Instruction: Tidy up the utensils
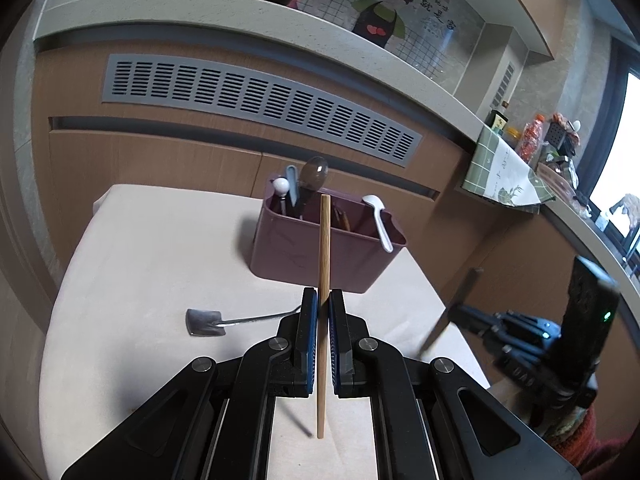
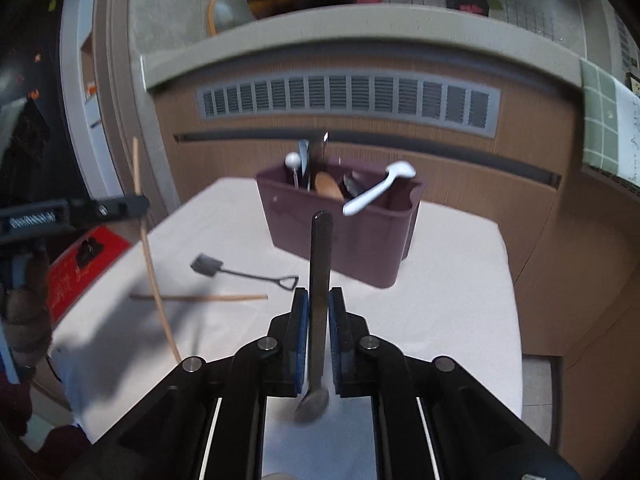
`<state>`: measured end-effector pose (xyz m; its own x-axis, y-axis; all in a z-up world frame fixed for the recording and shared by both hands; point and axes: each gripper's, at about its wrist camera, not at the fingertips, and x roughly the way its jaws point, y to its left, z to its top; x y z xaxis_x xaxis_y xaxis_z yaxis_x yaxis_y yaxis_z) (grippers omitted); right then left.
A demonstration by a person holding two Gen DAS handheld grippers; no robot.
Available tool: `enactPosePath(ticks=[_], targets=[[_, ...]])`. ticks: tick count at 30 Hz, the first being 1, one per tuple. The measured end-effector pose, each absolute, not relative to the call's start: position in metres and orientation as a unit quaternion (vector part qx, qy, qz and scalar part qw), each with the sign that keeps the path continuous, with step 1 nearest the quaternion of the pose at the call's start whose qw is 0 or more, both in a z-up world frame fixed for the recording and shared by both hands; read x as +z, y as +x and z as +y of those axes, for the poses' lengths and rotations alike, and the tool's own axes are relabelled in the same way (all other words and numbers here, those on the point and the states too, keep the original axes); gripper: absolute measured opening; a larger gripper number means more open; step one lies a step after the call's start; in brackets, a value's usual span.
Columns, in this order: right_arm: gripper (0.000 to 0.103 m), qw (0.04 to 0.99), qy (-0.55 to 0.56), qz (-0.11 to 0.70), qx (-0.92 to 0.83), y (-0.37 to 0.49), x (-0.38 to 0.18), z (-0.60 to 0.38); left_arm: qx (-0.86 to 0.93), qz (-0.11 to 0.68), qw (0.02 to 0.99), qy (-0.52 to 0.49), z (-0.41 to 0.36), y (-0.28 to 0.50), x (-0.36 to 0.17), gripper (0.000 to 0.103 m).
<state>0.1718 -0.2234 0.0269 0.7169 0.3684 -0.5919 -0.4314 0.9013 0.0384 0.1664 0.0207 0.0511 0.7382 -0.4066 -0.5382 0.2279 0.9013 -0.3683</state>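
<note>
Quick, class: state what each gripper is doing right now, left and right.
Left gripper: shut on a wooden chopstick.
Right gripper: shut on a dark metal spoon.

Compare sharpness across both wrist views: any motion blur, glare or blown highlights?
Left wrist: sharp on the chopstick and maroon caddy; window at right blown out. Right wrist: motion blur on the white spoon and the held dark spoon; fisheye bends the counter in both.

Dim daylight; right view blurred; fisheye-bent edges.
</note>
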Motion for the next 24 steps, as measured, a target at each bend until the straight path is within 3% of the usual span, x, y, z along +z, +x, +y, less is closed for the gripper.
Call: enactPosePath(ticks=[15, 19, 24], targets=[[0.002, 0.933, -0.025, 0.285, 0.217, 0.177, 0.048, -0.233, -0.178, 0.310, 0.924, -0.139, 0.023, 0.170, 0.064, 0.006], [0.002, 0.942, -0.042, 0.248, 0.220, 0.171, 0.081, -0.228, -0.191, 0.275, 0.933, -0.129, 0.020, 0.177, 0.101, 0.006], [0.002, 0.963, -0.057, 0.159, 0.211, 0.171, 0.157, -0.224, -0.196, 0.168, 0.962, -0.094, 0.015, 0.192, 0.181, 0.006]])
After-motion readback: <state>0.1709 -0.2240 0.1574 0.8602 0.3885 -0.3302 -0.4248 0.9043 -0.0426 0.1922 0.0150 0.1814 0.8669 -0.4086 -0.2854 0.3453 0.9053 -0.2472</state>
